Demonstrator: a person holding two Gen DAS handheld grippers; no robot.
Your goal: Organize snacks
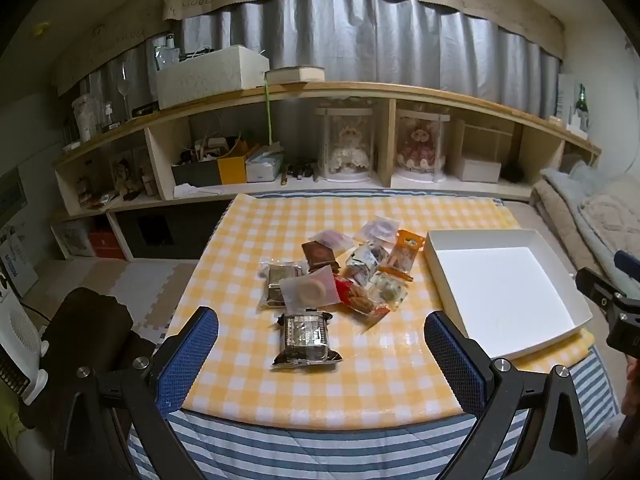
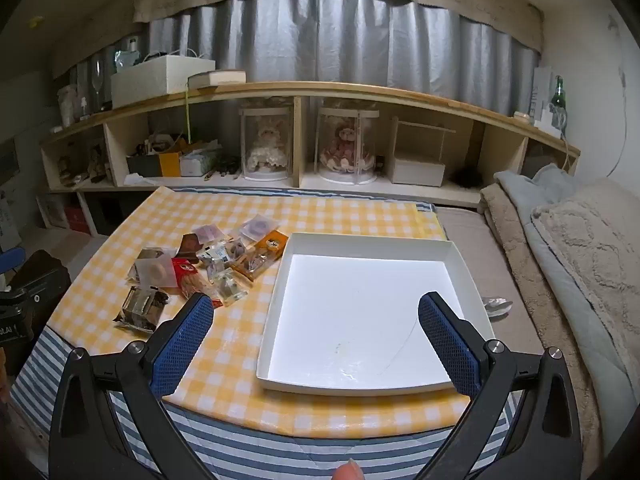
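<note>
A long wooden shelf [image 1: 320, 92] runs under grey curtains [image 2: 340, 40] along the far wall, its cubbies holding two dolls in clear cases. In front stands a table [image 1: 280, 380] under a yellow checked cloth, with a blue striped cover showing at its near edge. Folded blankets [image 2: 580, 240] lie to the right of it.

A shallow white tray [image 2: 280, 320] sits on the right part of the cloth. Just left of it lies a loose pile of snacks [image 1: 344, 276], packets overlapping one another. One dark packet [image 1: 306, 340] lies apart from the pile, nearer the table's front edge.

The left gripper [image 1: 320, 336] hangs above the near edge, pointing forward over the dark packet, its blue-padded fingers spread wide and holding nothing. The right gripper [image 2: 316, 318] hangs above the tray's near side, aimed across it, its fingers likewise wide apart with nothing between them. A fingertip [image 2: 348, 472] shows at the bottom edge of the right wrist view.
</note>
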